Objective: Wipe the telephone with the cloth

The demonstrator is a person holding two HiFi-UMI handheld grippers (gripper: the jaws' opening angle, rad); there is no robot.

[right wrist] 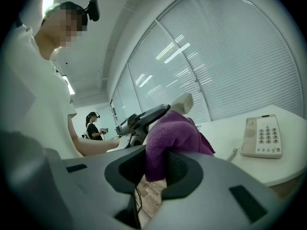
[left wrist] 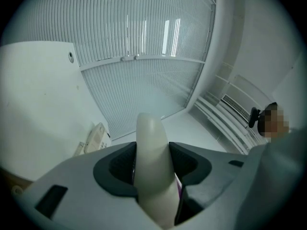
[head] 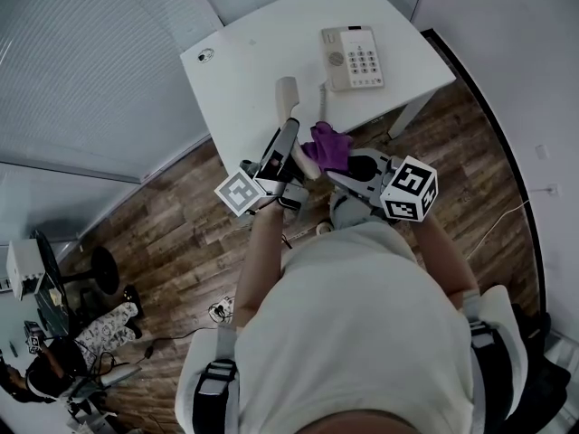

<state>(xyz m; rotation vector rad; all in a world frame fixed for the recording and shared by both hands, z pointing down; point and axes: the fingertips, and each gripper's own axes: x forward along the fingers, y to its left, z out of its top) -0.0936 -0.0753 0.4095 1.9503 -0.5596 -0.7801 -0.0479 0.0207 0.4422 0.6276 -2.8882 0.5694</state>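
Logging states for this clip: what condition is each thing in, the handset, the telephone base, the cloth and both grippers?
handset: off the base, raised, clamped in the left gripper.
telephone base: flat on the table, cradle empty.
cloth: bunched, pinched in the right gripper, close by the handset.
left gripper: shut on the handset.
right gripper: shut on the cloth.

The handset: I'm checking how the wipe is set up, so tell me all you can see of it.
The handset is a smooth, cream-coloured piece, plastic by its look, with a rounded end. It is off the telephone base and held in the air, clamped between the jaws of the left gripper, with its free end sticking out past them. The purple cloth, gripped by the right gripper, sits right beside it and seems to touch it near the jaws.
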